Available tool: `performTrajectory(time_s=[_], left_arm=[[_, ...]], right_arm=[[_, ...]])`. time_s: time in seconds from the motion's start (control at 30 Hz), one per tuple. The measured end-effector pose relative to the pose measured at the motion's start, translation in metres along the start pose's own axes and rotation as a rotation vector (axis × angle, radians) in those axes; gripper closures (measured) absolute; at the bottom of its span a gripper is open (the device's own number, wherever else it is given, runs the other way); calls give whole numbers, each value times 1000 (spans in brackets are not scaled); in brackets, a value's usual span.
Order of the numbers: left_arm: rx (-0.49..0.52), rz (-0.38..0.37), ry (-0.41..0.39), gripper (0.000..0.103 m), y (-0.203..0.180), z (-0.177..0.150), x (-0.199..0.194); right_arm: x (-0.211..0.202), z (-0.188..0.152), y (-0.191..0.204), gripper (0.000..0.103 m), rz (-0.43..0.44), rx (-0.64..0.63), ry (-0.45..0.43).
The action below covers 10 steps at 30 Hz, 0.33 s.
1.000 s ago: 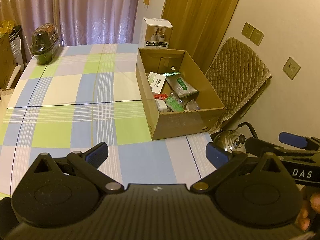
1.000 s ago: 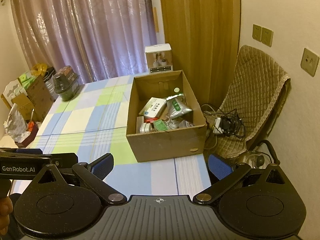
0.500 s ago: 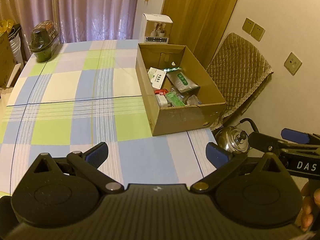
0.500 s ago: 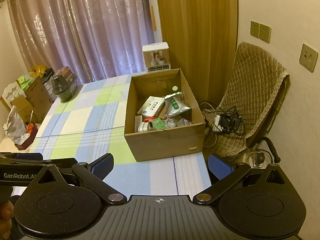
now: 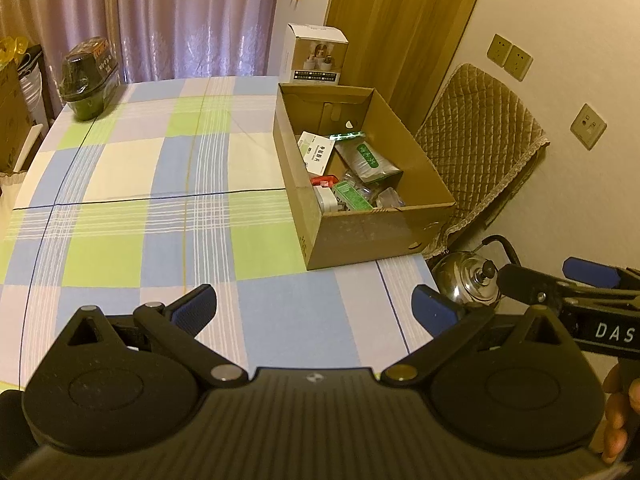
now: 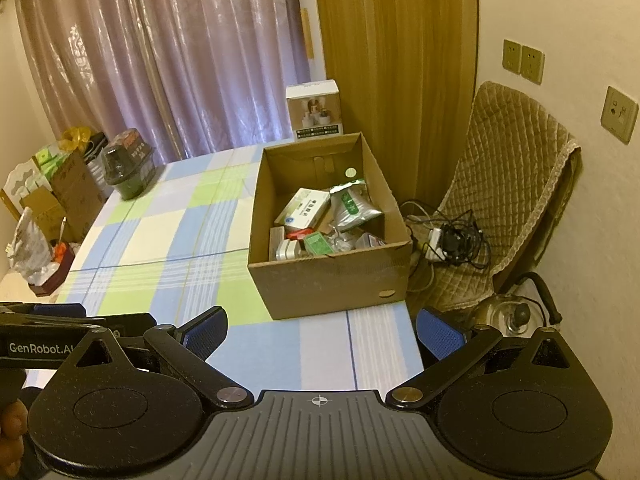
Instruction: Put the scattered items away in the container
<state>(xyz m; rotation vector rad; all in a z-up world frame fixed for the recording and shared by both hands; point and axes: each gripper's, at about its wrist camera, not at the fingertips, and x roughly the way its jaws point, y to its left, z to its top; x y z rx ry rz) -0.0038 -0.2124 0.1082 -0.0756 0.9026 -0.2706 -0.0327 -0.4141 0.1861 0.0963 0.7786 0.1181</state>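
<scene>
We hold both the left claw point(image 5: 314, 306) and right claw point(image 6: 320, 330) spread wide and empty above the checked surface point(image 5: 160, 184), judging the light, crinkly packets already inside the cardboard box point(image 6: 332, 280) best pinched by their edges

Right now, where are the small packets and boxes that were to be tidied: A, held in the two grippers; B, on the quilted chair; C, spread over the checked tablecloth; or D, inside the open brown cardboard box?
D: the small packets and boxes lie inside the open brown cardboard box, while the left gripper and right gripper are both open and hold nothing.
</scene>
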Motion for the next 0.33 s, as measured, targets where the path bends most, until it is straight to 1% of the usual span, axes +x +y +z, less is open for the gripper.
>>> performTrajectory(time_s=[0.33], left_arm=[[-6,-7,-4,1,2,-1,2]], right_arm=[[1,0,1,0,-1,0,4]])
